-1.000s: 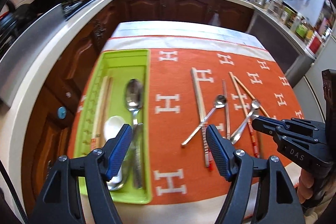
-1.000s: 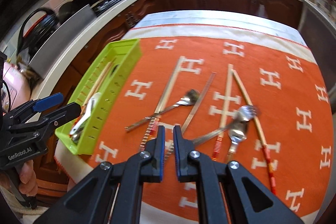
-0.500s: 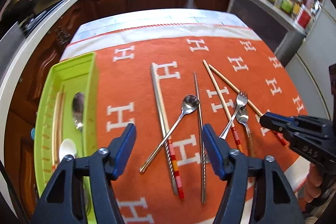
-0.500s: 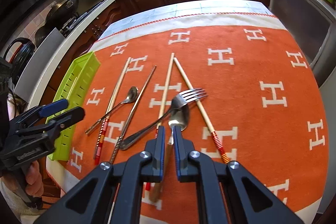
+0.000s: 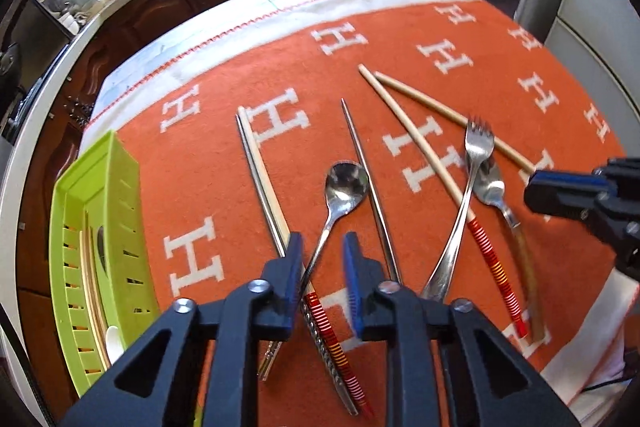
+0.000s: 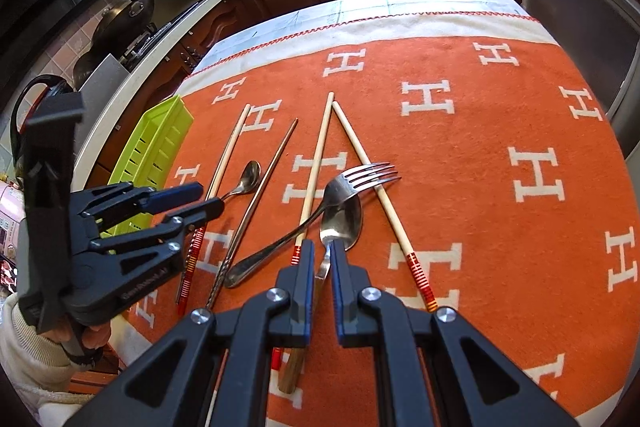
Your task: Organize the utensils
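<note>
Spoon (image 6: 342, 217) neck sits between right gripper (image 6: 322, 267), contact unclear.

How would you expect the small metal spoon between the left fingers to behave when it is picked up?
The small metal spoon looks rigid and probably light. Its polished, thin handle may slip or pivot between the fingers. It crosses a striped chopstick, which it might drag.

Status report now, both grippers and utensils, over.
Left gripper open astride small spoon. Right gripper astride wooden-handled spoon, grip unclear. Fork overlaps it.
</note>
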Demonstrator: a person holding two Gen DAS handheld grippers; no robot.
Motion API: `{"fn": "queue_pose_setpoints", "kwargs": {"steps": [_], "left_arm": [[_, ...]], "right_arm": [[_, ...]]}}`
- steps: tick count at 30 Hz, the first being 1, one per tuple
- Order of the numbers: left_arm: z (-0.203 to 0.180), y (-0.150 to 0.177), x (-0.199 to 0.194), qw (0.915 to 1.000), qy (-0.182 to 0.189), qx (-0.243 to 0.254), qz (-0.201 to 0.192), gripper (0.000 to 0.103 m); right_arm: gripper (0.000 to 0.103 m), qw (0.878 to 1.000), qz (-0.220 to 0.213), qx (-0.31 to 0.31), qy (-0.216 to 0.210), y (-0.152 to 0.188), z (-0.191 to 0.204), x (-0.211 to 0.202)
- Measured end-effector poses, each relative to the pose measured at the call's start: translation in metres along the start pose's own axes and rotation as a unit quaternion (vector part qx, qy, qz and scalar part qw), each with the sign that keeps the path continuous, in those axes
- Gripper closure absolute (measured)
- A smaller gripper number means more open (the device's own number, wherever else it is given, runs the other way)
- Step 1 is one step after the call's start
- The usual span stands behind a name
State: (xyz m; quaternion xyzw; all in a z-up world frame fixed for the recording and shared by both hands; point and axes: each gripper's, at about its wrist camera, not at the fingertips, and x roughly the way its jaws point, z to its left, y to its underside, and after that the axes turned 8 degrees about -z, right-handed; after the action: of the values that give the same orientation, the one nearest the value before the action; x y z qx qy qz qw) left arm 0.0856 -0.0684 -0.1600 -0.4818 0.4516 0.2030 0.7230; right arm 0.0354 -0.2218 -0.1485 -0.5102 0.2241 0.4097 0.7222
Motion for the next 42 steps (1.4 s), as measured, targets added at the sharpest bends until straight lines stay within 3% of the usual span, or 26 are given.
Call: {"fn": "queue_pose_setpoints", "kwargs": {"steps": [4,7,12,14,23,30,36,42], "left_arm": [[-0.003,0.001,0.007,0.9999,0.001,0.014,0.007,0.089],[-0.003,-0.001,0.009,0.9999,0.009,0.012,0.008,0.097],[0.01,-0.004,0.011,0.9986,0.039,-0.035,0.008,0.102],[0.02,-0.004,0.01,0.9958,0.056,-0.071,0.012,0.102],[0.048,0.005,-0.022,0.985,0.094,-0.145,-0.004,0.102],[0.074,0.013,-0.063,0.9812,0.076,-0.175,-0.027,0.102],[0.12,0.029,-0.1,0.9752,0.032,-0.213,-0.051,0.102],[0.158,0.053,-0.112,0.9664,0.005,-0.25,-0.061,0.102]], "right_arm": [[0.095,1.0,0.001,0.005,-0.006,0.0,-0.002,0.001],[0.095,1.0,0.003,0.009,-0.011,0.001,-0.002,0.002],[0.095,1.0,0.007,0.018,-0.024,0.002,-0.003,0.004],[0.095,0.999,0.008,0.024,-0.032,0.002,-0.004,0.006],[0.095,0.993,0.034,0.084,-0.074,0.002,-0.009,0.028],[0.086,0.986,0.04,0.145,-0.076,0.0,-0.011,0.045],[0.086,0.983,0.034,0.173,-0.044,-0.006,-0.006,0.05],[0.094,0.984,0.031,0.175,-0.002,-0.01,0.0,0.053]]}}
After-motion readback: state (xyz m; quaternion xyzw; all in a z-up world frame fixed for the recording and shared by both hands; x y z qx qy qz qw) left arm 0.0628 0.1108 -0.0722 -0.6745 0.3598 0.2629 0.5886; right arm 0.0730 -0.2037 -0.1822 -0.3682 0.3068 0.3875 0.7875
